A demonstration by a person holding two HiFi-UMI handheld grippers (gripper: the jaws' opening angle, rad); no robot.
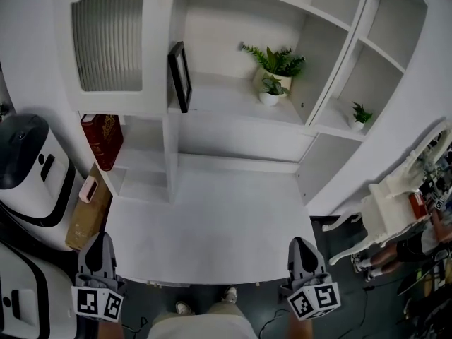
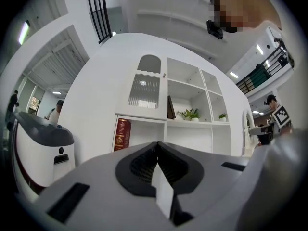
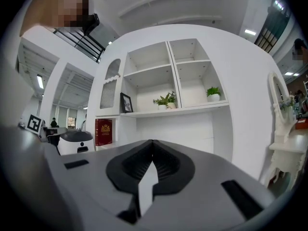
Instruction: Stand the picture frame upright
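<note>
A black picture frame (image 1: 180,75) stands upright on the white shelf (image 1: 233,99), at its left end against the partition; it shows too in the left gripper view as the picture frame (image 2: 171,108) and in the right gripper view as the picture frame (image 3: 126,102). My left gripper (image 1: 99,247) is shut and empty near the white desk's front left corner. My right gripper (image 1: 302,251) is shut and empty at the desk's front right edge. Both are far from the frame.
Potted plants (image 1: 277,67) stand on the same shelf, a smaller plant (image 1: 360,115) in the right cubby. A red book (image 1: 103,140) stands in the lower left cubby. A white desk (image 1: 212,217) lies below. White machines (image 1: 28,168) stand left, a white stand (image 1: 395,196) right.
</note>
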